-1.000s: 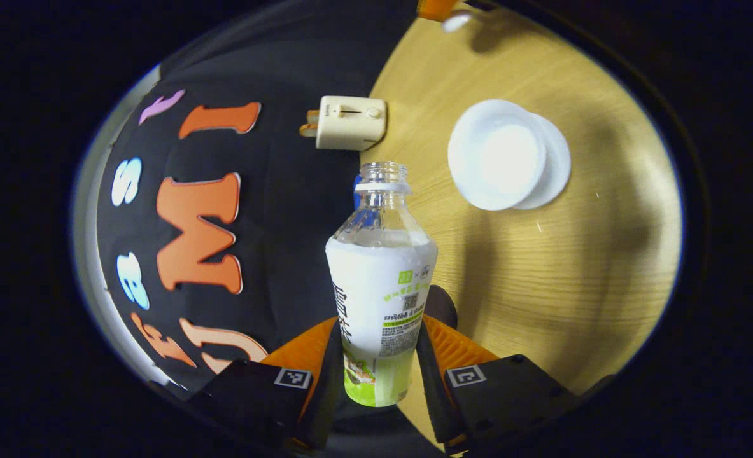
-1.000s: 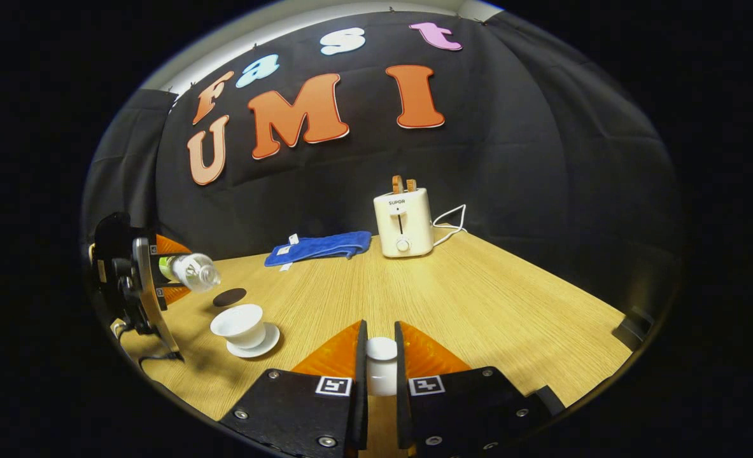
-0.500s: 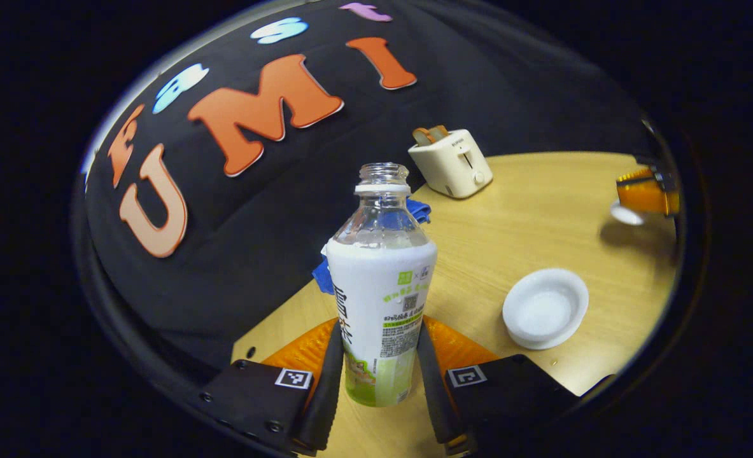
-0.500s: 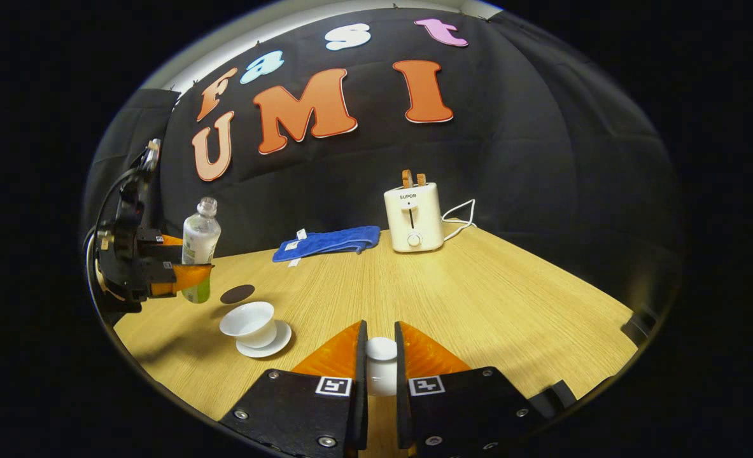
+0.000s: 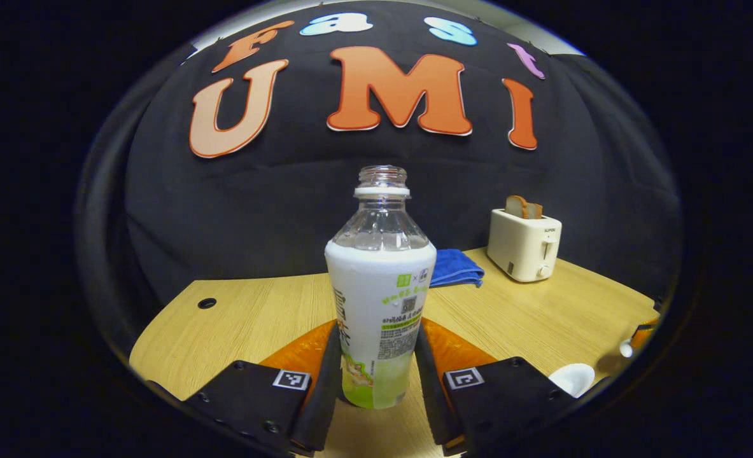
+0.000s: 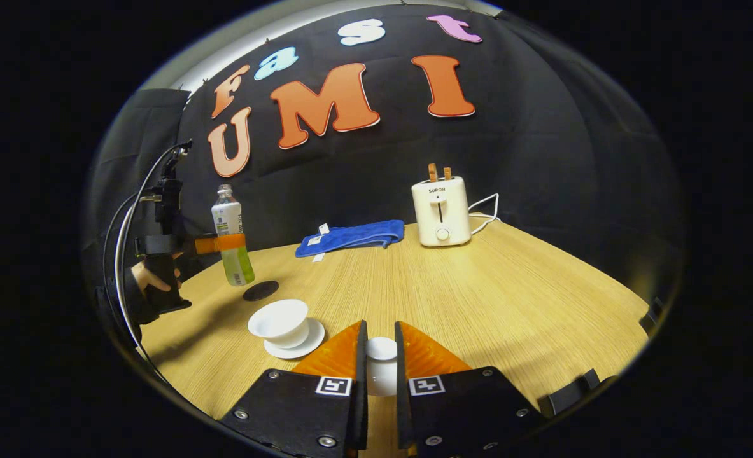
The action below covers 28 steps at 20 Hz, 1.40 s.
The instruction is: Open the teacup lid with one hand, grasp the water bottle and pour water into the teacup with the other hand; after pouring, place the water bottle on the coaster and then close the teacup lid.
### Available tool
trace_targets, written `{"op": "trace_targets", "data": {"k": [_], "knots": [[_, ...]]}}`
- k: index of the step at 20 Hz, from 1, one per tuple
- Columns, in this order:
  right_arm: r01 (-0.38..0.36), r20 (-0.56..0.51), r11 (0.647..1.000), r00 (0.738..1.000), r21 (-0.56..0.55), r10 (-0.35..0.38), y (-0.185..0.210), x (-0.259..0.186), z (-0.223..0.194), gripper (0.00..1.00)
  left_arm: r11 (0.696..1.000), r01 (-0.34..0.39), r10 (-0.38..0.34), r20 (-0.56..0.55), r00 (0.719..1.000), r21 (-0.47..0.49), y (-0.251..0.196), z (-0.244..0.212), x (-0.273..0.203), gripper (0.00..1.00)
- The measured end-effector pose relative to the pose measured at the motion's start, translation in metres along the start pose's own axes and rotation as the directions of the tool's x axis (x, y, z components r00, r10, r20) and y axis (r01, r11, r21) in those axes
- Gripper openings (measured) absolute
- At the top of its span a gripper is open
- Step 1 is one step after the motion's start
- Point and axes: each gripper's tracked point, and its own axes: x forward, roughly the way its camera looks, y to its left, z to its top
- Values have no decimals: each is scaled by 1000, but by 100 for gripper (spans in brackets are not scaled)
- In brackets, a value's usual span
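Lid [image 6: 381, 367]: white, at the bottom centre of the right gripper view, clamped between the two fingers of the right gripper [image 6: 380, 372], which press on it from both sides.
Bottle [image 5: 380, 286]: upright and uncapped in the centre of the left gripper view, with the left gripper [image 5: 378, 375] squeezing its lower labelled part from both sides; the clear upper part shows above the white label.
Bottle from afar [image 6: 230, 235]: upright at the left of the right gripper view, held off the table [image 6: 478, 292] and just above the coaster; whether its base touches anything cannot be told.
Hand [image 6: 149, 278]: at the far left of the right gripper view, holding the handle of the left gripper.
Teacup [image 6: 279, 322]: white and open, on its saucer [image 6: 303, 343], lower left of the right gripper view; its rim also peeks in at the lower right of the left gripper view.
Coaster [image 6: 261, 291]: dark round disc lying flat on the table, just behind the teacup and below the bottle.
Cloth [image 6: 351, 236]: blue, folded, lying at the back of the table near the wall.
Toaster [image 6: 440, 210]: cream, with slices of bread standing in its slots, right of the cloth at the table's back edge; a white cord [image 6: 487, 213] trails from it to the right.
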Motion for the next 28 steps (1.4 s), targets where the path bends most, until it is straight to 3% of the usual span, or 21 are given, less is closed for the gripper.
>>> {"op": "trace_targets", "data": {"k": [3,9,15,23,28], "knots": [[6,-11,1000,1000,4,-6,-1,2,-4,18,995,-3,5,21,1000,-100,13,1,15,62],[17,-30,1000,999,-4,-17,1,7,-10,18,994,0,-2,-24,1000,-112,14,-22,38,63],[27,-28,999,999,-20,-28,3,7,-8,18,997,9,-11,-33,999,-76,5,-39,44,63],[35,-24,999,999,-27,-36,5,4,-5,18,1000,2,-2,-42,999,-15,1,-52,35,70],[45,-14,998,999,-35,-45,8,-1,-1,18,1000,-1,-1,-56,998,-25,2,-62,26,72]]}}
